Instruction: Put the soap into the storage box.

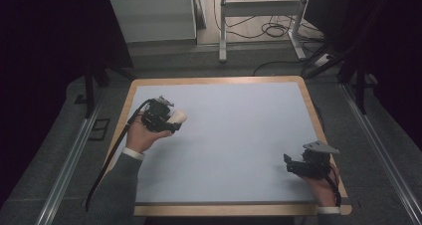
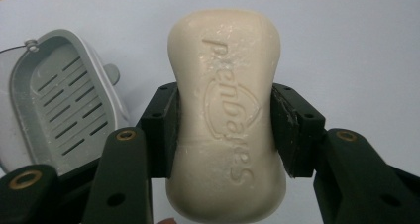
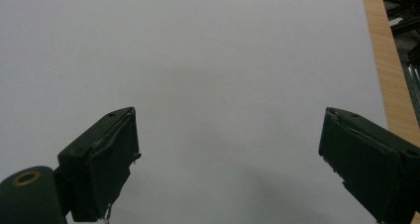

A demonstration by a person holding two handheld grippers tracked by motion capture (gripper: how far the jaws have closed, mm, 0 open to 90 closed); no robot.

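Note:
A cream bar of soap (image 2: 228, 115) with embossed lettering sits between the jaws of my left gripper (image 2: 225, 130), whose pads press on both its long sides. In the high view the left gripper (image 1: 166, 119) is over the left part of the table with the soap (image 1: 179, 116) sticking out to the right. A grey soap dish (image 2: 59, 102) with a slotted floor lies on the table beside the soap in the left gripper view. My right gripper (image 3: 228, 144) stands open over bare white surface; in the high view the right gripper (image 1: 293, 165) is near the front right corner.
The table has a white top (image 1: 234, 135) with a wooden rim (image 1: 219, 79). Its wooden edge (image 3: 386, 70) runs close past the right gripper. Beyond the table are a white desk frame (image 1: 259, 16) and loose cables on the floor (image 1: 273, 31).

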